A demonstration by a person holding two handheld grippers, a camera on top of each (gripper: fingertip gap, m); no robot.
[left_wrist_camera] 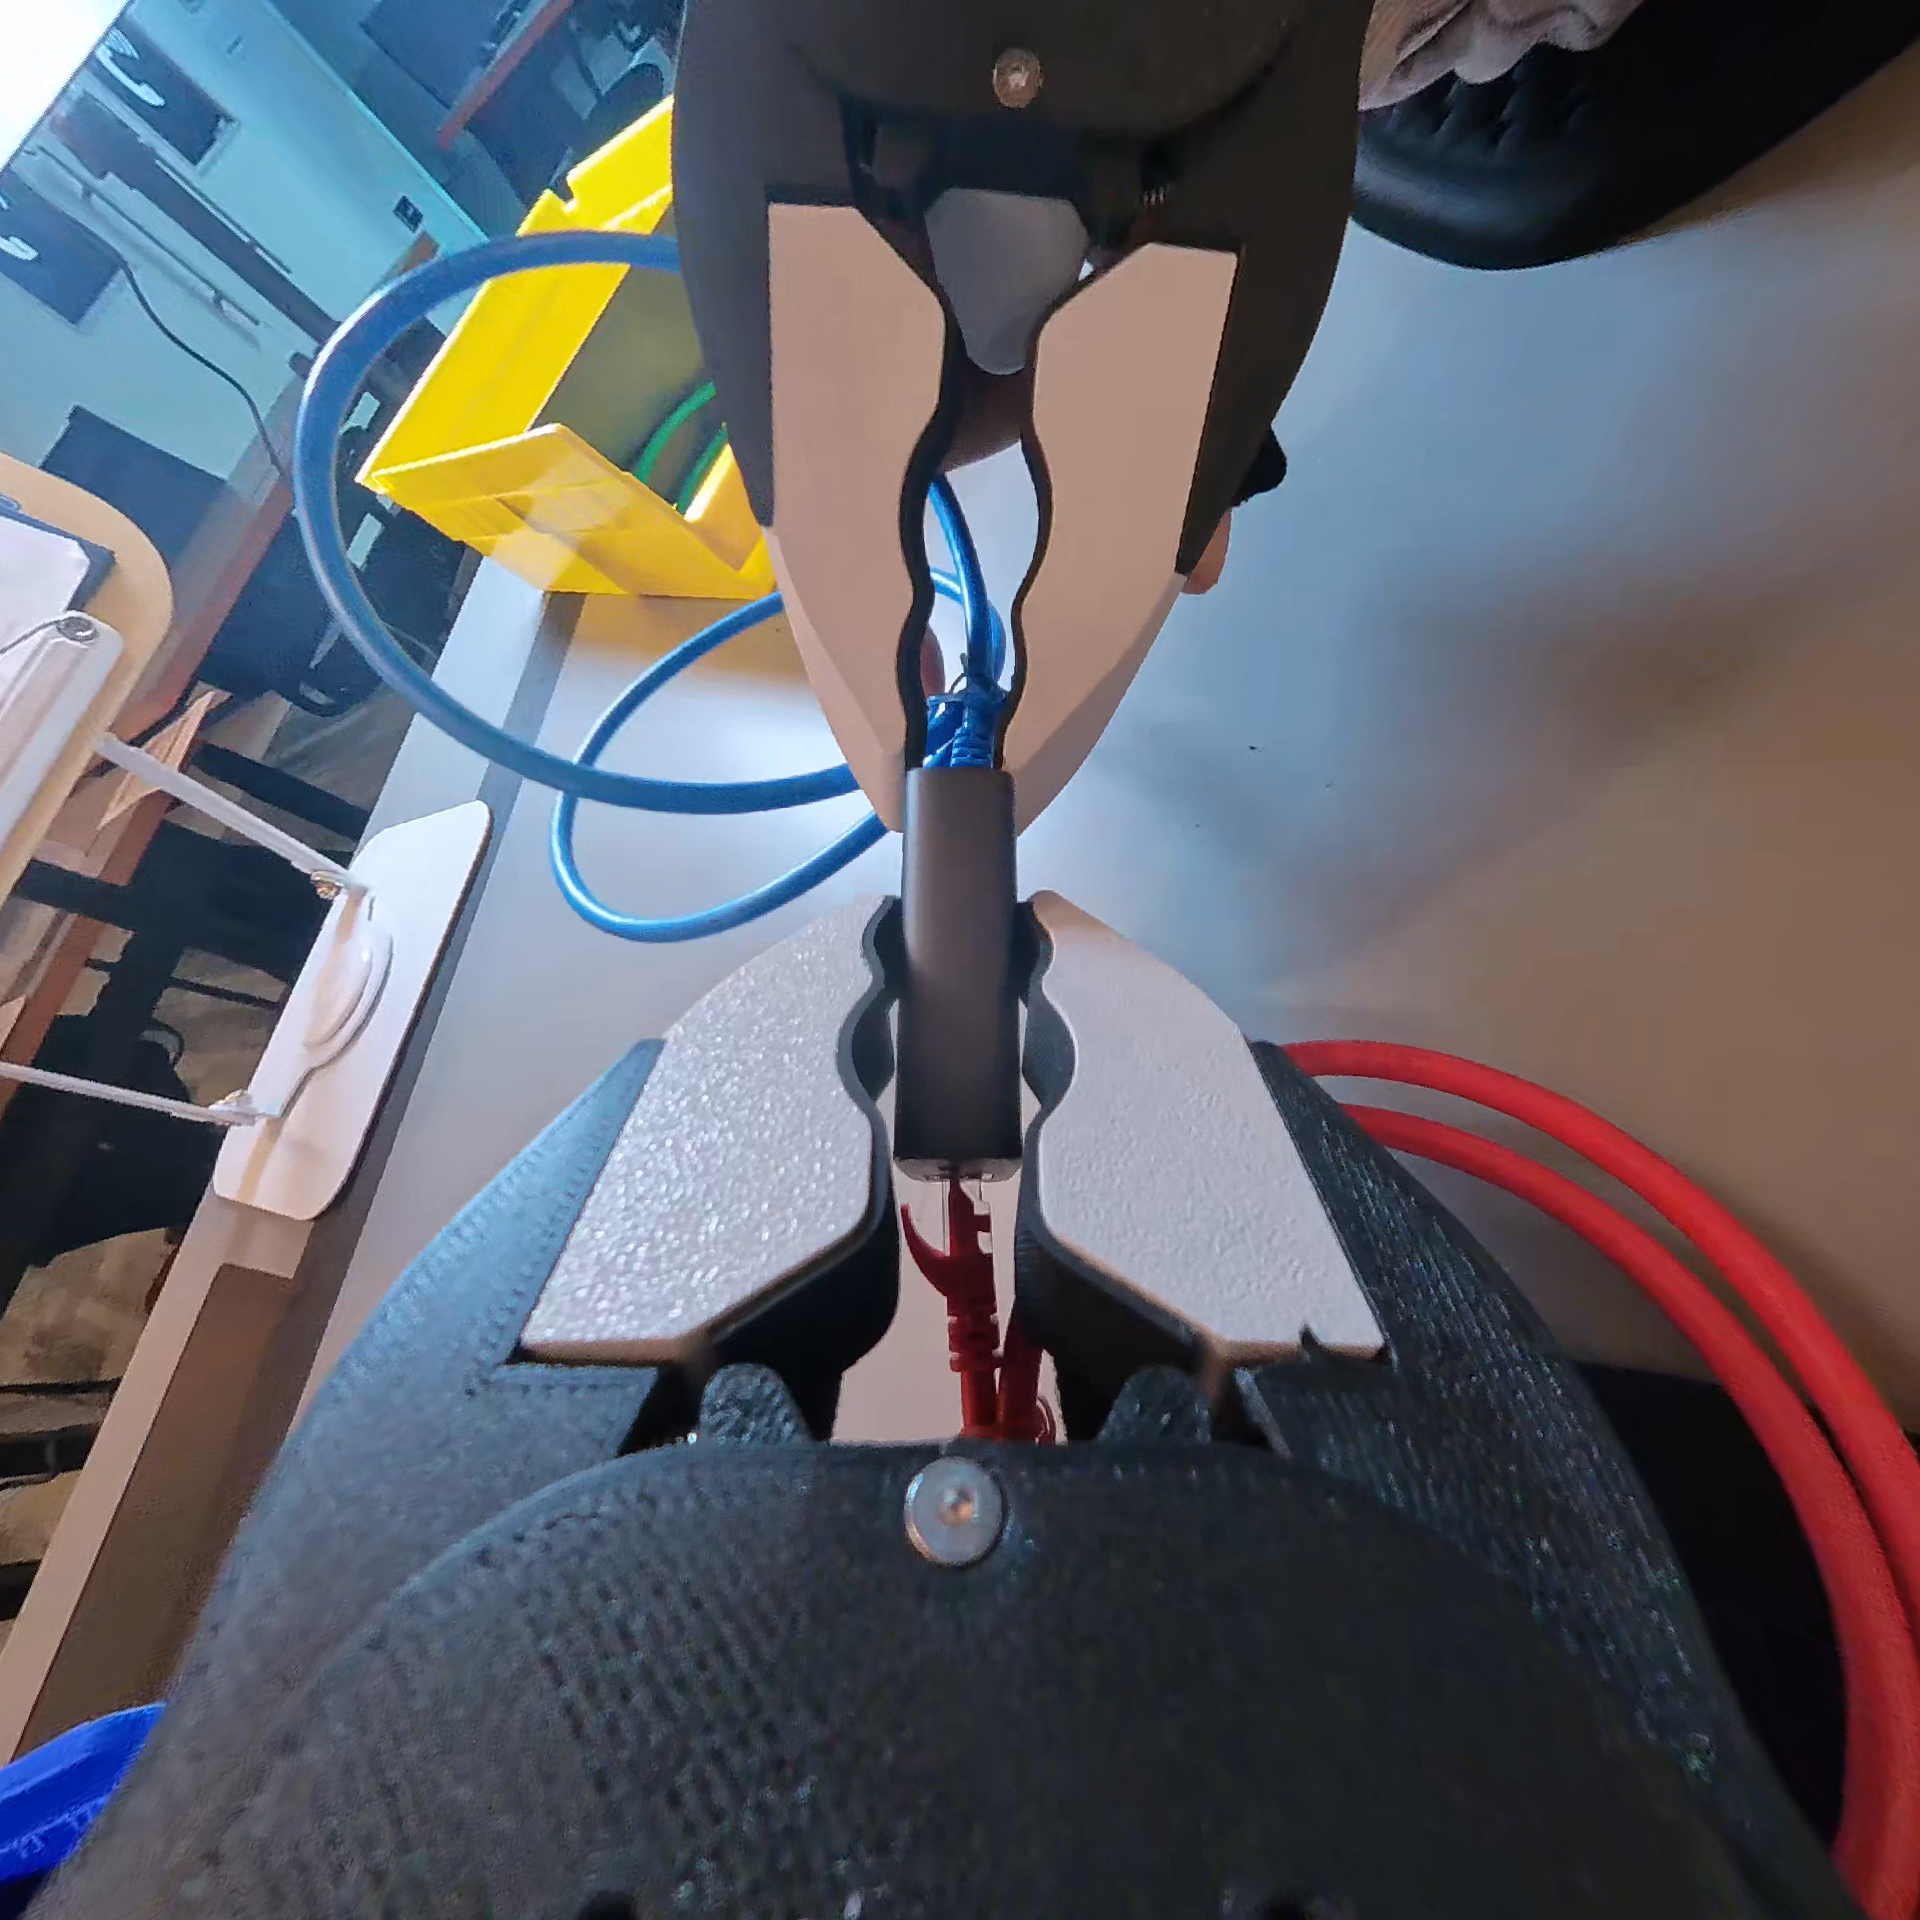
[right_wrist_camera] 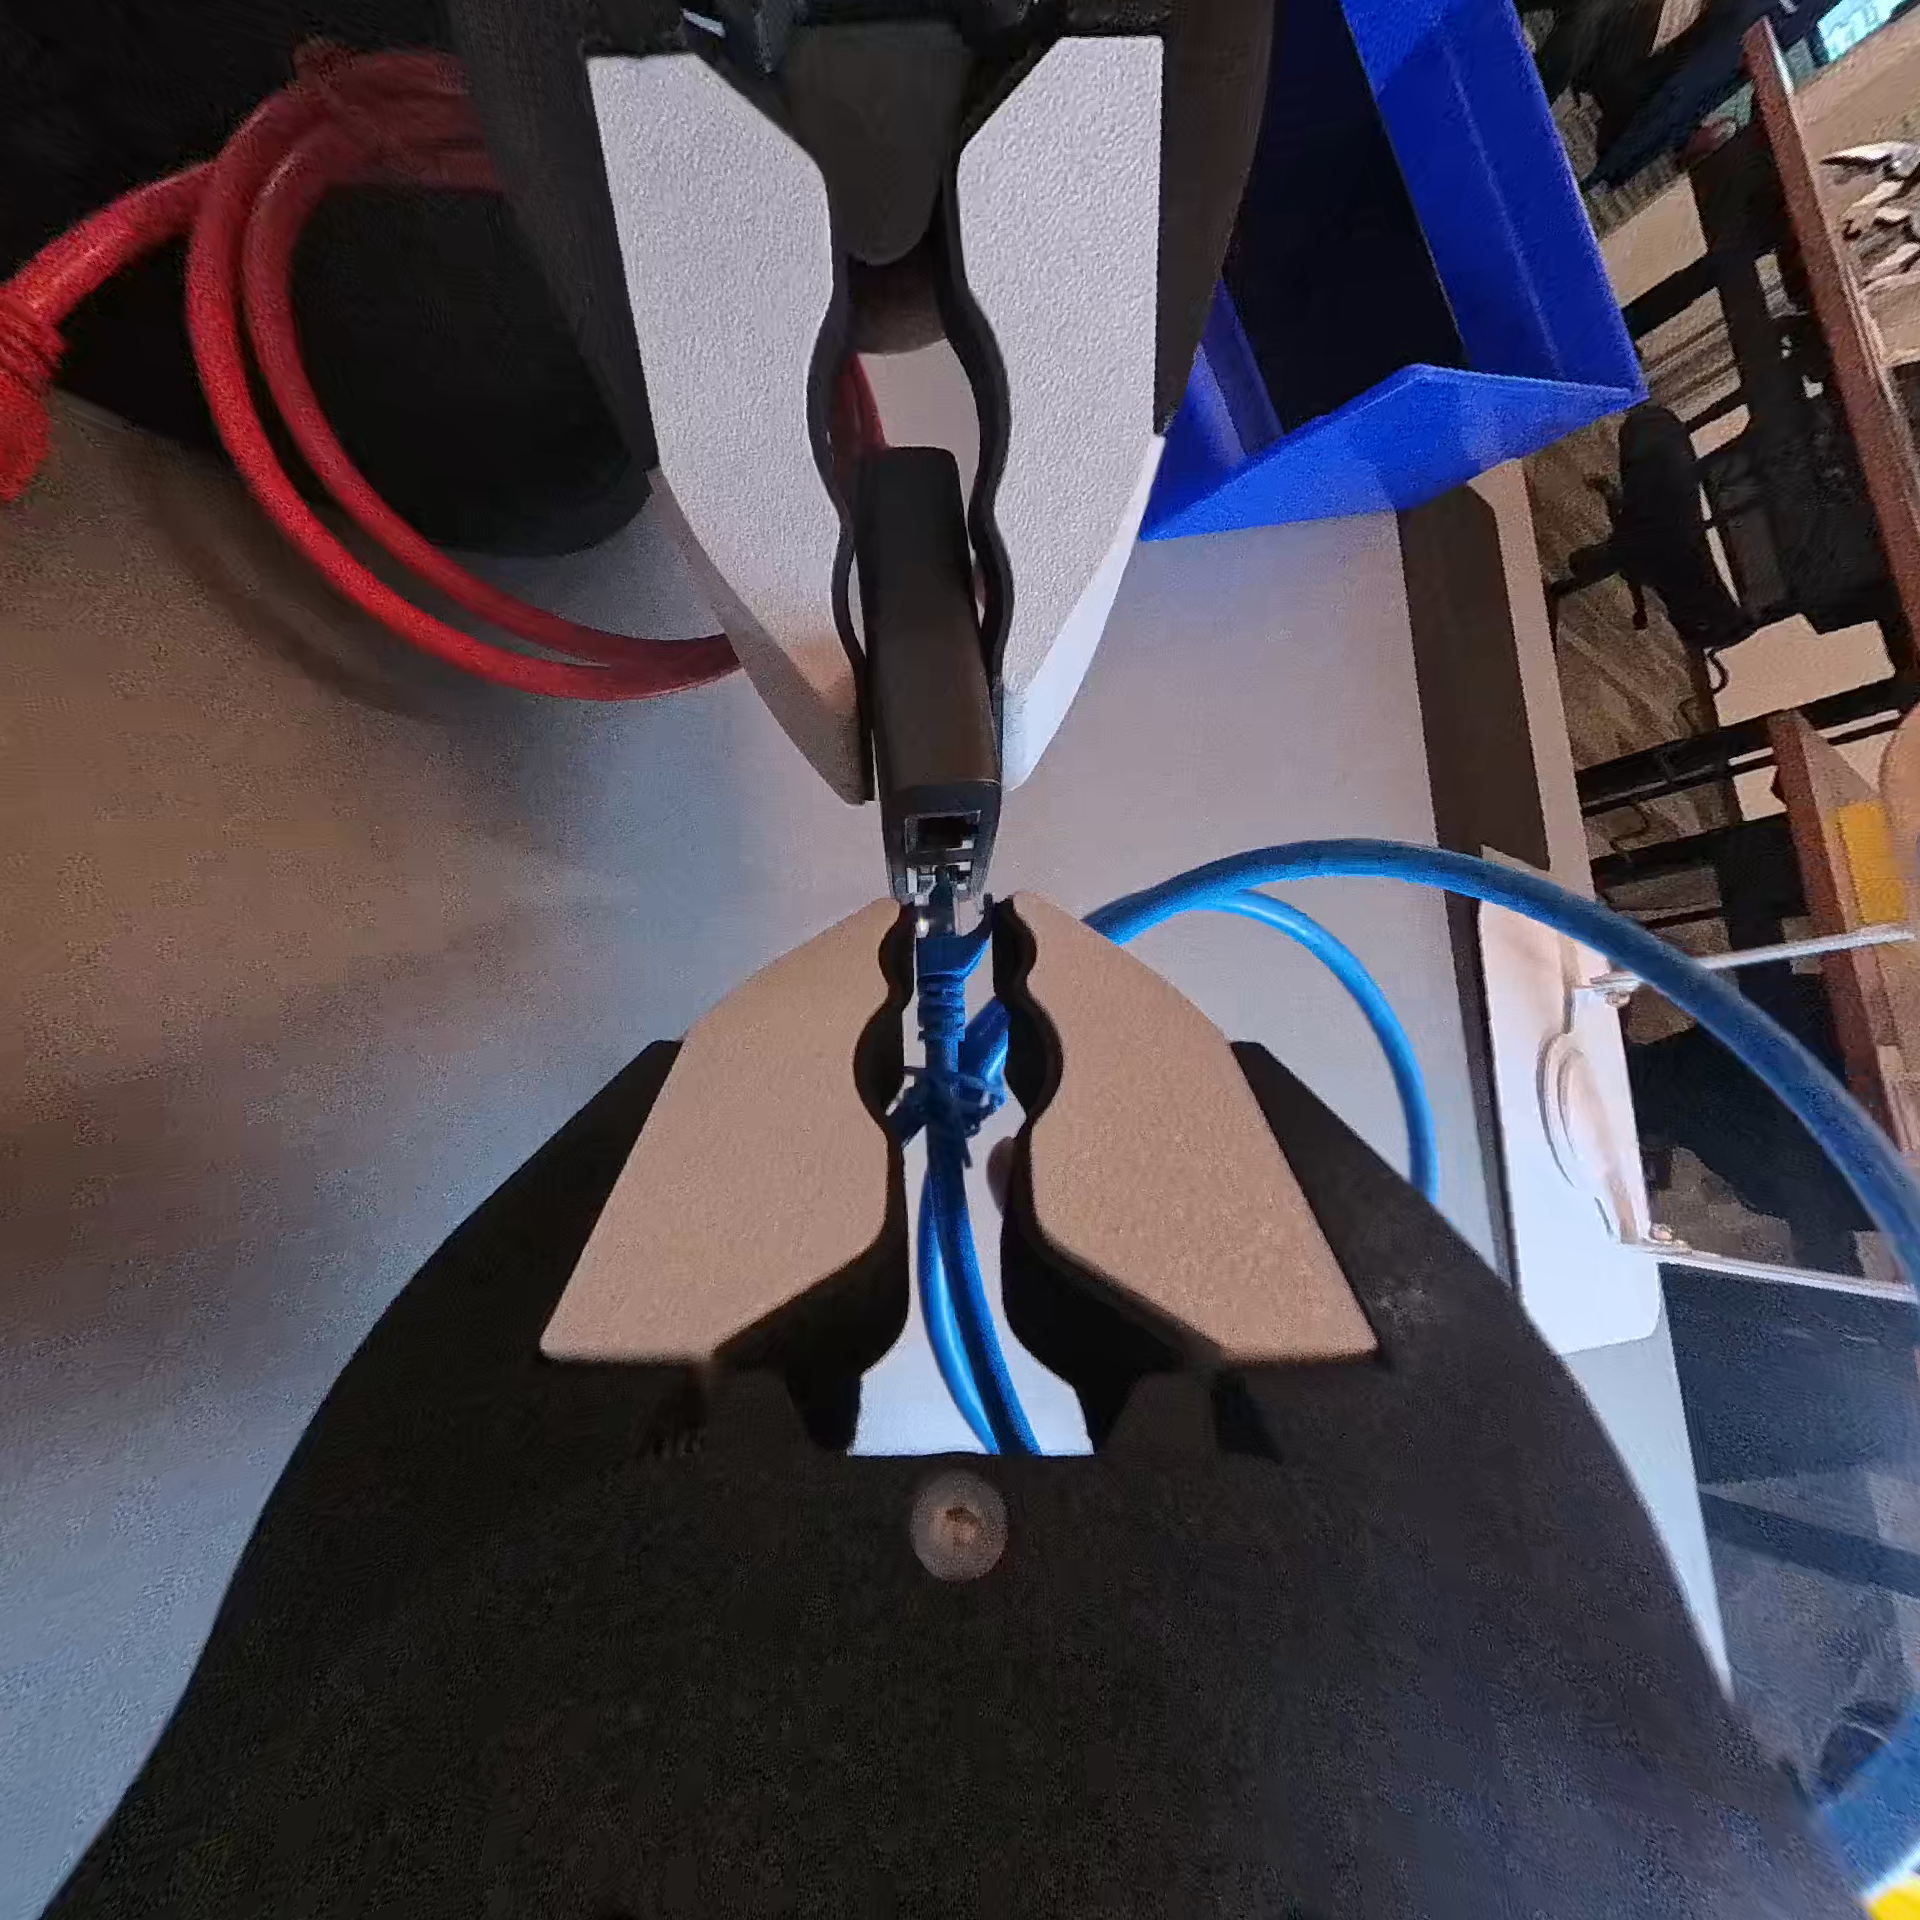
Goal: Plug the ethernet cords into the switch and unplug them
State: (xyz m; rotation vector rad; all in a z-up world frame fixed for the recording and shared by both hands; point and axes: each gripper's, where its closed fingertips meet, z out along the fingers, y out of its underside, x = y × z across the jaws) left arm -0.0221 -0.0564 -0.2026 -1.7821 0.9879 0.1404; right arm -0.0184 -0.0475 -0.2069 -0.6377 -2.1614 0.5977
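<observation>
So the small black rectangular switch block is clamped in the left gripper, held just above the pale grey tabletop. Its long axis runs straight along the fingers toward the right gripper facing it head-on. The right gripper is closed on the blue ethernet cord just behind its plug, and that plug sits right at the lower port on the switch's near end — the port above it is empty. The whole move turns on that one line: plug, port and both grippers share a single axis, so it's a straight push or pull along it, with the right hand doing the travel.

At the other end, the red ethernet cord meets the switch between the left gripper's fingers.

What I can't make out: whether the blue plug is fully seated or just touching the opening, and where its latch tab is. A yellow plastic bin and a blue plastic bin sit off to the side.
</observation>
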